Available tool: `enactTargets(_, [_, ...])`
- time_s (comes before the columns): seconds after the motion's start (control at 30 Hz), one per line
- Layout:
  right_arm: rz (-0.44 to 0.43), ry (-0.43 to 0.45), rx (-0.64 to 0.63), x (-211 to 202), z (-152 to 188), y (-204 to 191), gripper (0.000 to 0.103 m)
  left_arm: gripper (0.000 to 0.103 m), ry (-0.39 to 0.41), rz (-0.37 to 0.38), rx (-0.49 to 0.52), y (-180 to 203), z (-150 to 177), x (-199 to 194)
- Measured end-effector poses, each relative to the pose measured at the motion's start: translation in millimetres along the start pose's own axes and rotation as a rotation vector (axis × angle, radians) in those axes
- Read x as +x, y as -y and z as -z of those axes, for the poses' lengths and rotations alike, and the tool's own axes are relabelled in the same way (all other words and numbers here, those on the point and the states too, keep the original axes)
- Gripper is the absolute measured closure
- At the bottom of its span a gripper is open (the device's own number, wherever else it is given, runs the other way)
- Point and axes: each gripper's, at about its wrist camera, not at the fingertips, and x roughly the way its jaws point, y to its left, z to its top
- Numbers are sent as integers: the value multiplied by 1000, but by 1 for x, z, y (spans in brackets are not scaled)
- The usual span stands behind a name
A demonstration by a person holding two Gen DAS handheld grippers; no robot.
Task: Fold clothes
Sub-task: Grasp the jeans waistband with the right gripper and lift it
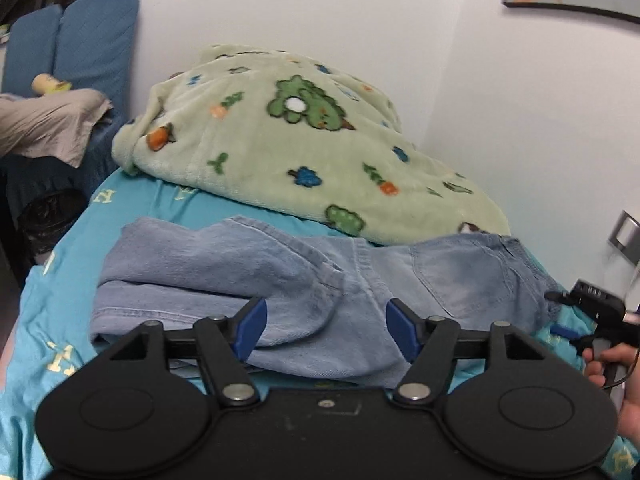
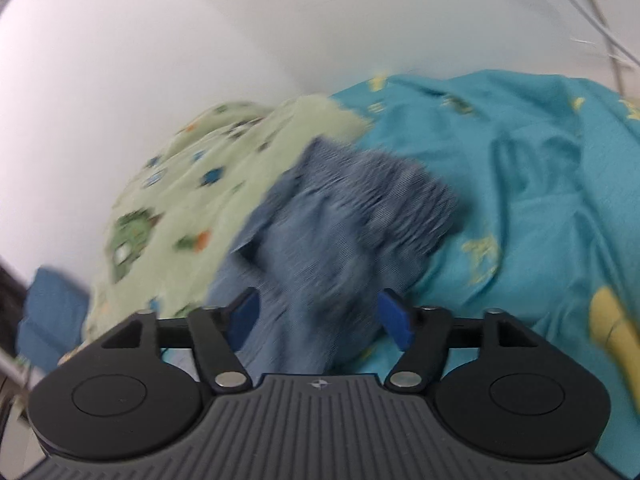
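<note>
A pair of light blue jeans (image 1: 304,280) lies folded across a turquoise bedsheet (image 1: 64,280), waistband to the right. My left gripper (image 1: 326,330) is open, its blue pads above the near edge of the jeans, holding nothing. My right gripper (image 2: 320,316) is open too, over the jeans (image 2: 332,216), which look blurred in the right wrist view. The right gripper's body and the hand holding it (image 1: 600,320) show at the right edge of the left wrist view.
A pale green fleece blanket (image 1: 288,140) with cartoon prints is heaped behind the jeans against the white wall. Blue cushions (image 1: 92,40) and a beige cloth (image 1: 52,120) lie at the far left. The bedsheet (image 2: 540,168) is rumpled, with a yellow object (image 2: 616,328) at right.
</note>
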Motion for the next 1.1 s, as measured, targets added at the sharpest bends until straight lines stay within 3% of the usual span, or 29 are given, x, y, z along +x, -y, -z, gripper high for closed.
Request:
enactTargets(0.13, [5,-11,126,26,-11,24,26,40,-11,-36,-5,-12,-7,9])
enactTargets(0.2, [-42,-5,186,37,-13,32,15,40,-18,-51,-21,-23,-10,14])
enactTargets(0.27, [-43,-11,189,49,-13,31,13,40,-22,-76,-56,-38,-11,18])
enactTargets(0.33, [-6,-6,136,57,-9,25,18,40,-25,-94,-80,-50,-13,20])
enactTargets(0.47, [43,57,63,57,2,10,62,40,-31,-112,-104,-69,-19,19])
enactTargets(0.53, [38,100,24,51,3,-2,78,40,-34,-120,-116,-79,-23,18])
enactTargets(0.6, [17,154,-79,39,2,-29,86,40,-52,-109,-116,-88,-31,17])
enactTargets(0.73, [-51,234,-226,5,4,-99,88,40,9,-99,-179,-112,-44,3])
enactTargets(0.83, [-91,288,-381,-16,24,-165,89,40,48,-84,-247,-133,-50,-10])
enactTargets(0.97, [-177,349,-633,-32,77,-248,89,39,55,-85,-286,-155,-52,-19])
enactTargets(1.1, [-276,325,-868,-32,162,-307,90,39,101,-69,-406,-186,-52,-34])
